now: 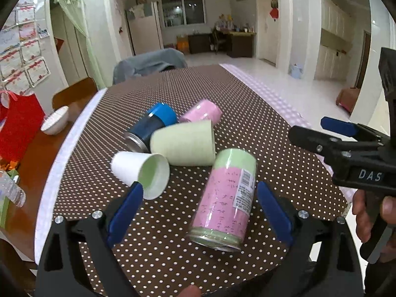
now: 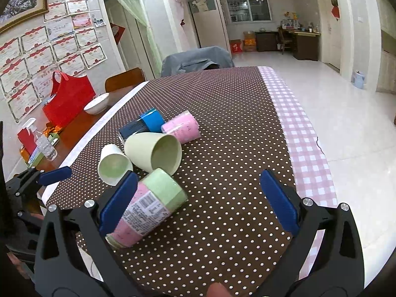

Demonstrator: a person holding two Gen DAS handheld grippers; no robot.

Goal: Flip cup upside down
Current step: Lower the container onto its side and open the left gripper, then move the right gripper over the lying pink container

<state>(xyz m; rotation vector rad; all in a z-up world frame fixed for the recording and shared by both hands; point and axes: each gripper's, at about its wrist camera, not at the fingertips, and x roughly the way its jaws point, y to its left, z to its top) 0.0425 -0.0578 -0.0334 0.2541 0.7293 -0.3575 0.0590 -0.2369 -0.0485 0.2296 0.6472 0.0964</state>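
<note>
Both grippers, left gripper (image 1: 199,212) and right gripper (image 2: 198,201), hovered low in frame with jaws apart; five cups, including the pink-green cup (image 1: 226,198), lay toppled mid-frame on the dotted cloth (image 2: 222,113).

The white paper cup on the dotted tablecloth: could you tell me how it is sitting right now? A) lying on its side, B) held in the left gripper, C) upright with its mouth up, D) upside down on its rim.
A: the white paper cup lies on its side on the tablecloth, its green inside showing toward the camera, and the open left gripper is not holding it.
</note>
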